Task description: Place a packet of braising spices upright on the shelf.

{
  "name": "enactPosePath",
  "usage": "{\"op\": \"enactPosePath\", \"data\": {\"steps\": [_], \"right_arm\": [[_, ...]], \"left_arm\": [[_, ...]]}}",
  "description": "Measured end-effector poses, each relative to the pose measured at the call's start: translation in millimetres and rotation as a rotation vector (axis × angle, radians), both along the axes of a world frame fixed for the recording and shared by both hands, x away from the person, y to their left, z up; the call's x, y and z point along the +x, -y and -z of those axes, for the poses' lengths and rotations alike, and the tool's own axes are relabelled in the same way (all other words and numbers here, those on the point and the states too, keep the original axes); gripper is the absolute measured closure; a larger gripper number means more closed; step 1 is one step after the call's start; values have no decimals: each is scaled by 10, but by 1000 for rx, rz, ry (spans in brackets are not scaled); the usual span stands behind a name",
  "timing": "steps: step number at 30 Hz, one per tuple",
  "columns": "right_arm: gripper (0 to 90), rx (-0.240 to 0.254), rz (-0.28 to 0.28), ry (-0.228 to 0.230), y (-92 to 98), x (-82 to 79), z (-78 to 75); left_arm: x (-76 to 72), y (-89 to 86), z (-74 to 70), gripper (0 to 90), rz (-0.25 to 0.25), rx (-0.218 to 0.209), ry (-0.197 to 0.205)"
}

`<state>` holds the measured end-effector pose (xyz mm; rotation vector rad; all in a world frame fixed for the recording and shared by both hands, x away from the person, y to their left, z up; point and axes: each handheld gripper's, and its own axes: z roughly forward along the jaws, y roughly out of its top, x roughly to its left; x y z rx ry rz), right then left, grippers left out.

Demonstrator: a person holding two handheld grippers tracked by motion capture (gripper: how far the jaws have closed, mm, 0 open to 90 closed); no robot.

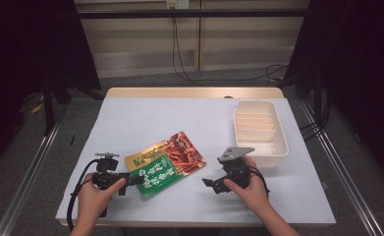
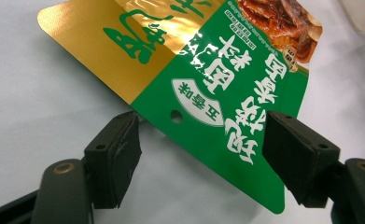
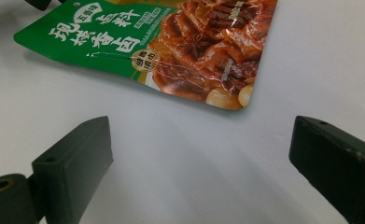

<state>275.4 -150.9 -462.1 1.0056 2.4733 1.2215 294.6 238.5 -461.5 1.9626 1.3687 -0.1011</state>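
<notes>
A flat snack bag [image 1: 165,164], green & gold w/ a pic of brown food on it, lies on the white table [image 1: 130,123], near the front, about in the middle btw the two hands. The left gripper [image 1: 133,181] sits at the bag's near left end. In the left gripper view the green end of the bag [image 2: 208,102] w/ a small round hole pokes in btw the two black jaws. The jaws are open partway; the left pad [image 2: 119,154] looks like it's right at the bag's edge, the right pad [image 2: 294,154] stands beside the bag, & I can't tell if either one really presses on it. The bag's edge is a bit off the table there, w/ a shadow under it. The right gripper [image 1: 210,184] is just to the right of the bag, not touching it. In the right gripper view its jaws are wide open w/ nothing but table btw them, & the food-pic end of the bag [image 3: 203,51] lies a little way ahead. A cream tray [image 1: 284,147] w/ a few sections sits at the back right of the table, well apart from the bag, close behind the right hand [image 1: 251,189]. The left hand [image 1: 94,196] holds its gripper low by the table's front edge.
</notes>
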Motion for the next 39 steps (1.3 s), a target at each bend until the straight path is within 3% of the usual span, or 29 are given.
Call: {"op": "enactPosePath", "data": {"steps": [8, 13, 18, 25, 29, 36, 39], "right_arm": [[56, 1, -4, -2, -7, -5, -4], [56, 6, -6, 0, -15, 2, -5], [56, 10, -16, 5, -33, -5, -8], [56, 18, -12, 7, -23, -2, -8], [56, 22, -13, 7, -25, -6, -7], [56, 28, -15, 5, -18, -6, -5], [56, 29, -11, 3, -12, -4, -7]], "left_arm": [[-11, -20, 19, 294, -20, -5, -12], [-22, 27, 43, 324, -3, -3, -11], [-21, 97, 67, 416, -3, -33, -4], [-21, 174, 50, 680, 11, -58, 3], [-16, 203, 3, 771, 10, -61, 9], [54, 223, -192, 898, 21, -16, 33], [100, 244, -290, 900, 32, 0, 28]]}}
